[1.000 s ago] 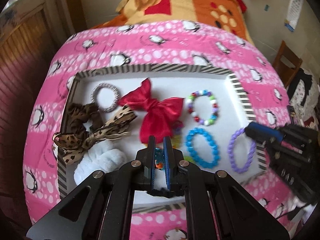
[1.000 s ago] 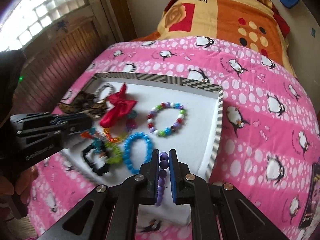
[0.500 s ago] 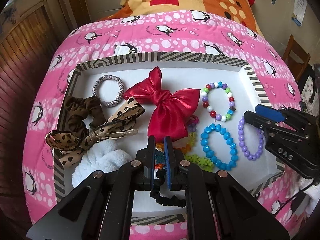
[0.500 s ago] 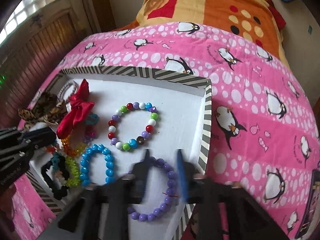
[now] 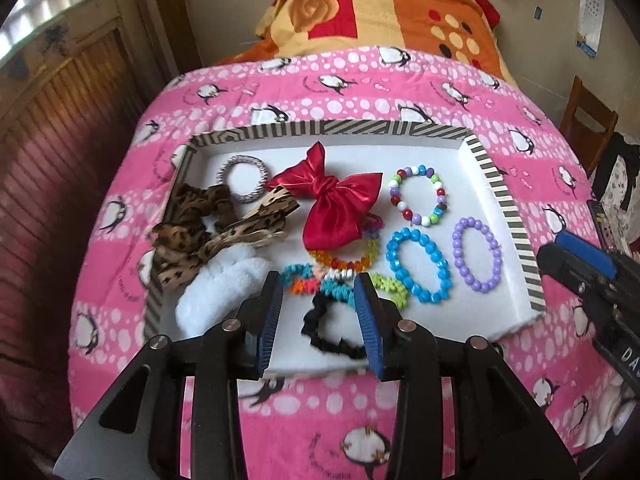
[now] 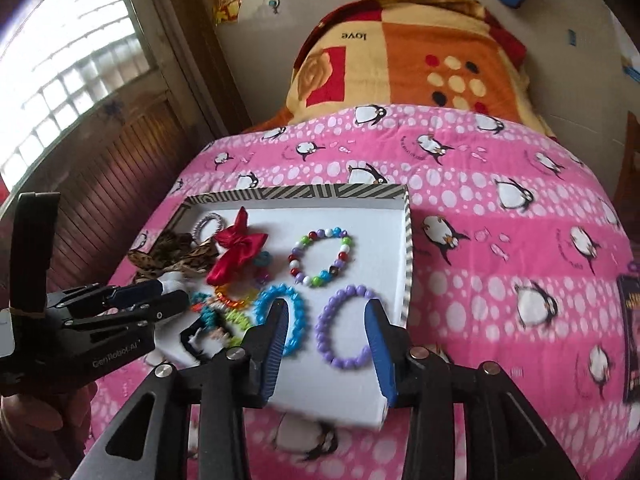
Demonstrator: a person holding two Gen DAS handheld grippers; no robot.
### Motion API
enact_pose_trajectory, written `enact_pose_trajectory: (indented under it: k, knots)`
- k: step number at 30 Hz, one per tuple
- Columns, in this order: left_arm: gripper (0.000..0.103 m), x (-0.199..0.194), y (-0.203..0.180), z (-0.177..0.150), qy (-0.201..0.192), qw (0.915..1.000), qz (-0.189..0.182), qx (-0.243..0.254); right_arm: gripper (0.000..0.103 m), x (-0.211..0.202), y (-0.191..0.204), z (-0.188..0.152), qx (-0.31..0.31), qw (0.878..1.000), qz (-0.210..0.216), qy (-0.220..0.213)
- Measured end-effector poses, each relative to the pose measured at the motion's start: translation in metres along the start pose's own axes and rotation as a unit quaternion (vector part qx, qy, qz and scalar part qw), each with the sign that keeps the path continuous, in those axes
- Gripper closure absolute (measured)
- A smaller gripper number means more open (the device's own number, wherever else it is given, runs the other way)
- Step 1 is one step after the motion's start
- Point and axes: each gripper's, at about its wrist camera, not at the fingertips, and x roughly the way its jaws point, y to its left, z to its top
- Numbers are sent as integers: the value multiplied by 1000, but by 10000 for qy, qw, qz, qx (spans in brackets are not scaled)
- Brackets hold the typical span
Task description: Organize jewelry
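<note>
On a bed with a pink penguin blanket: striped tray (wood wall beside). Left gripper and right gripper just opened, holding nothing.

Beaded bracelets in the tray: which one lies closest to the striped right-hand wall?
The purple bracelet. It is one plain lilac colour and lies right beside the striped wall; the blue bracelet and the multicoloured bracelet sit further in.

Both wrist cameras look steeply down from near, along their own fingers, at the same striped tray on the pink bedcover; the right view looks from further right.
</note>
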Motion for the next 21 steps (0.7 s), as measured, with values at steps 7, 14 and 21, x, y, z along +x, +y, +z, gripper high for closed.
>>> enact_pose_trajectory:
  k: [7,14,21]
  knots:
    - [67,-38,1,-22,-261,9996,77,-49,62,-24,25,-22,-27,9999,-112,-48]
    - [67,-68,5,-38,-510,9985,168,-132,60,-36,50,-36,-170,9998,-57,-39]
    - [67,-86,9,-50,-638,9974,217,-236,48,-52,65,-43,-319,9994,-31,-119]
